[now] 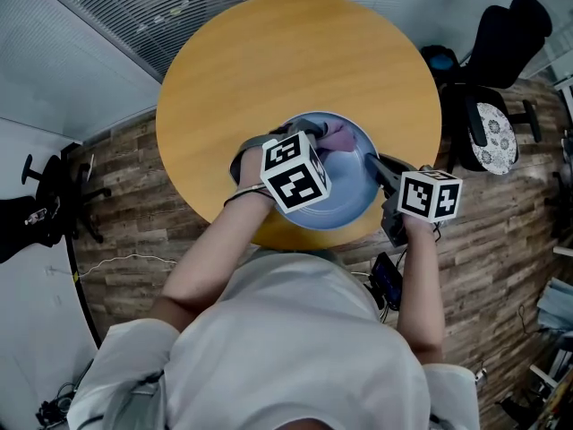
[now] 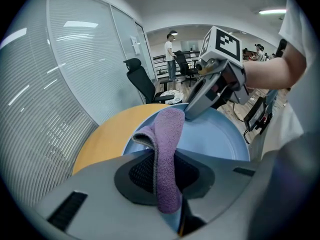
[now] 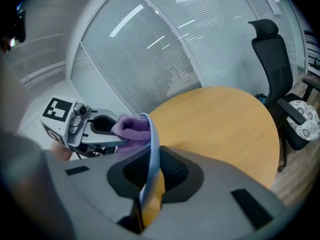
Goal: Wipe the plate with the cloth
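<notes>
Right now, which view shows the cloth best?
The left gripper view: the cloth fills centre frame, pinched by the left gripper, draped onto the plate. Head view: only a small purple scrap. Right gripper view: a bunch behind the plate's rim.

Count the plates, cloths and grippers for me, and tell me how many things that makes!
plate: 1
cloth: 1
grippers: 2 (left gripper, right gripper)
total: 4
</notes>
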The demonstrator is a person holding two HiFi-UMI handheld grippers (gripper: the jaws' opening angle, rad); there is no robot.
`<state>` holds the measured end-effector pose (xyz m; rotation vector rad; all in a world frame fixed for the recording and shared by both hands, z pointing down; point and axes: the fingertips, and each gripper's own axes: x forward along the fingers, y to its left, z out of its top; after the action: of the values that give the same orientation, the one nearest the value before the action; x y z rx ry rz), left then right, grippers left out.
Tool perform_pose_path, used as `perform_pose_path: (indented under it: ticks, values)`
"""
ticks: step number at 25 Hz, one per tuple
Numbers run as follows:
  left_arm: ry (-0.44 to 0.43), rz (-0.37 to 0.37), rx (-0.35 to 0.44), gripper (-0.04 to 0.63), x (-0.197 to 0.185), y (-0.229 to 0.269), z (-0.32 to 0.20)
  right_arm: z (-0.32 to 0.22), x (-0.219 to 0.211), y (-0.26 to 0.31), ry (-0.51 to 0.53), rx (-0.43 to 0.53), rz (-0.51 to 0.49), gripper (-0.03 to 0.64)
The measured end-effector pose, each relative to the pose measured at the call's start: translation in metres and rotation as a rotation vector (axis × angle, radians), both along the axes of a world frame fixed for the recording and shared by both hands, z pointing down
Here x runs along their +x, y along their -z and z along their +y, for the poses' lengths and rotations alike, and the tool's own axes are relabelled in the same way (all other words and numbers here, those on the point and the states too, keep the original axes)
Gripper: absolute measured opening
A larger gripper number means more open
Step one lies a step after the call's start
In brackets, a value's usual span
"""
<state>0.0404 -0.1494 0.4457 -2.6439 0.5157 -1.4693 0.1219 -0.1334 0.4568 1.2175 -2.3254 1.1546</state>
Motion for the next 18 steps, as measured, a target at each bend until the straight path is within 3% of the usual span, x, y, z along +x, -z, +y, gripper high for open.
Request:
perform_pose_path:
  ticks: [10, 18]
  values:
    - [-0.098, 0.005, 0.026, 0.064, 0.046, 0.003, 0.016, 0.000, 0.020, -0.003, -0.050, 0.003, -0.081, 0.044]
    - [-0.110, 0.004, 0.028, 0.064, 0.051, -0.001, 0.015, 0.001, 0.031, -0.004, -0.093, 0.016, -0.099, 0.044]
